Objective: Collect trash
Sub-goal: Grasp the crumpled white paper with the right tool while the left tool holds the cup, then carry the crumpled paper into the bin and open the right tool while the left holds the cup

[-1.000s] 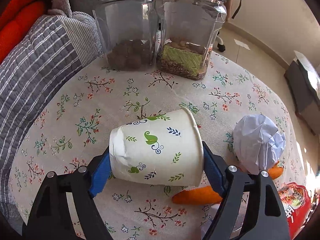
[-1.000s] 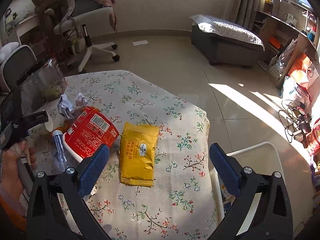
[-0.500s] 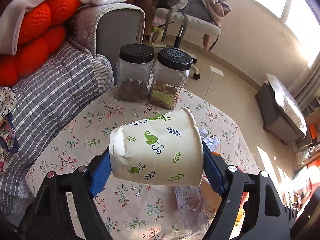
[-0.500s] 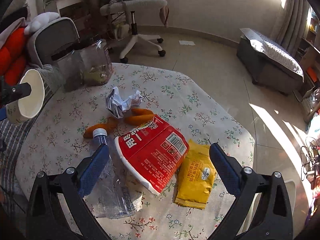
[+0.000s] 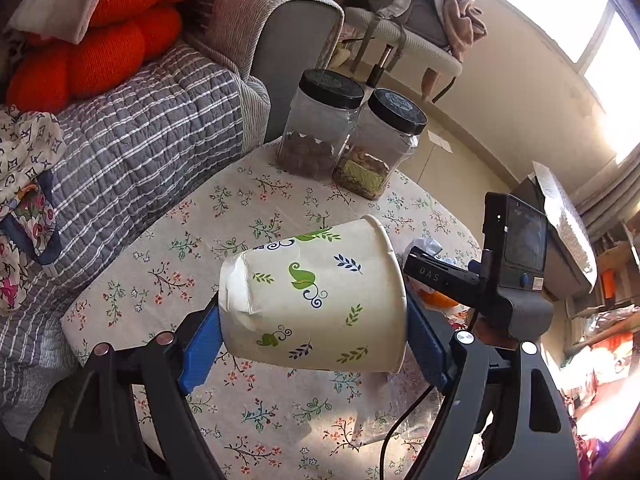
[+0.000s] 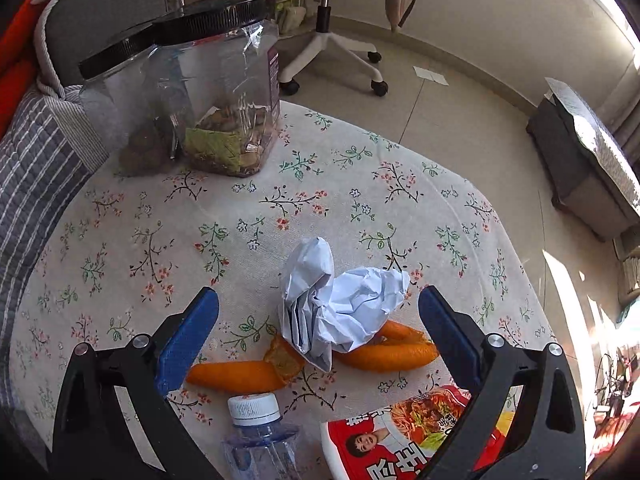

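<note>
Gripping paper cup, left tongs angled downward

You've got a floral-cloth table carrying two black-lidded jars at the back. Crumpled paper sits on orange peels; water bottle and red noodle packet at the near edge.

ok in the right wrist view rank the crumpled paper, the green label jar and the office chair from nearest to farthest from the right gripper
1. crumpled paper: on the cloth between the open fingers of the right gripper.
2. green label jar: upper left, at the table's far edge.
3. office chair: on the floor beyond the table, top centre.
</note>
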Available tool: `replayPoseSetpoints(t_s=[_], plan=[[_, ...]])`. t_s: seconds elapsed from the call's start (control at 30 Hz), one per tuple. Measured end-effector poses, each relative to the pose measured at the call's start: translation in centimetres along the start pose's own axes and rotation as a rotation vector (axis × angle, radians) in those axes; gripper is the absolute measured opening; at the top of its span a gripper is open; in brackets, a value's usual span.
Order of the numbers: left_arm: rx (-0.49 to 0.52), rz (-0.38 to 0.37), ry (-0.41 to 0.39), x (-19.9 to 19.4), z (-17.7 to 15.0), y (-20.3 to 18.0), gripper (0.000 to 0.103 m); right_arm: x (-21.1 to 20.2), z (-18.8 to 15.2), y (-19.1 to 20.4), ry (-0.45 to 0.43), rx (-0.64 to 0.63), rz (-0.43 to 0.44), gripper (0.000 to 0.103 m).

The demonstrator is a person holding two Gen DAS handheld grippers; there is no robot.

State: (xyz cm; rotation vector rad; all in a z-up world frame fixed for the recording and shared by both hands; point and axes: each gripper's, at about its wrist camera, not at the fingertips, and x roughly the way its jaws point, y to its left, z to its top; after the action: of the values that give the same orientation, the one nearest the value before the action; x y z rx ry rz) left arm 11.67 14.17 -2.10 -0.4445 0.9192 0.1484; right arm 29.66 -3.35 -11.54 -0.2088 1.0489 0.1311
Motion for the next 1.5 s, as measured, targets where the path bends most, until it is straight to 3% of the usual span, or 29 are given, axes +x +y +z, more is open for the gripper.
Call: replayPoseSetpoints(t_s=[0.2,0.3,0.4,0.43,0.53,0.73,1.2,1.5], plan=[[-0.006,0.011,-0.003,0.1,0.2,0.8,0.079,2.3,0.4,0.3,0.054,0.018,-0.037,0.094],[-0.015,0.018,-0.006,0.0,0.3,1.2,0.079,2.6,0.1,0.7,0.053,-0.008,-0.066,0.083],[-0.027,0.022,-0.005,0.2,0.4,1.6,0.079,2.5,-0.2,0.6,0.056,-0.002,-0.041,0.057],[-0.032,0.022,-0.005,0.3,0.4,1.6,0.079,2.6,-0.3,0.7,0.07,0.002,-0.013,0.036],[-0.04,0.023,-0.002,0.5,0.5,1.7,0.079,2.2,-0.7,1.5,0.057,-0.026,-0.022,0.036],[-0.039,0.027,-0.003,0.4,0.7,1.9,0.079,0.0,-1.4,1.8,0.012,0.002,0.039,0.034],[-0.016,0.019,-0.037,-0.5,0.4,0.9,0.079,-11.0,-4.0,-0.4,-0.178,0.118,0.133,0.035],[0.108,-0.001,-0.117,-2.5,-1.4,-2.5,0.079,-17.2,-8.3,-3.2,-0.304,0.161,0.063,0.035]])
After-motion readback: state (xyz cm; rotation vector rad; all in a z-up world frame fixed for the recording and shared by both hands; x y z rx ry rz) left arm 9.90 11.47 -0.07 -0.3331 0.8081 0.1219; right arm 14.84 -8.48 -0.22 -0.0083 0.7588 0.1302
